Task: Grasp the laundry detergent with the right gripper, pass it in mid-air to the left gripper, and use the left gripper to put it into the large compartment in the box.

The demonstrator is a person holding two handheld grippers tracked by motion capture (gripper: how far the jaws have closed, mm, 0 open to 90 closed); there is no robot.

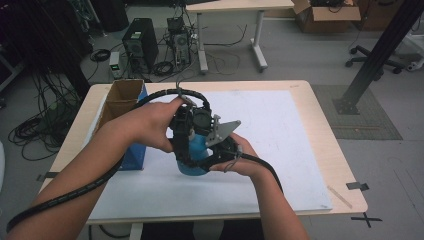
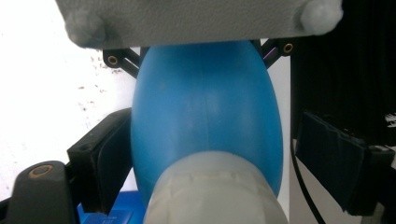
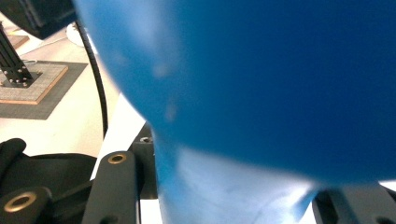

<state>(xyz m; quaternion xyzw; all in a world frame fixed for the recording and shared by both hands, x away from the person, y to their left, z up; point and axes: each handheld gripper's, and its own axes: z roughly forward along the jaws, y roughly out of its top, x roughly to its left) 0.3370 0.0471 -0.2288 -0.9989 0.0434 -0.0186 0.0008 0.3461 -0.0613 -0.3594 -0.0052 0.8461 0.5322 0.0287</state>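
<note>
Working from the high view: a blue bulb is held just above the white mat, between the left gripper and right gripper, beside a blue box.

Left gripper view: its jaws straddle the bulb's body, one pad touching, the other clear; closing should be finished squarely.

Right gripper view: jaws pinch the bulb's pale neck; this clamp should be kept steady.

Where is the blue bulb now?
In the high view the blue bulb is at the table's middle, between the two grippers, just right of the blue box.
</note>
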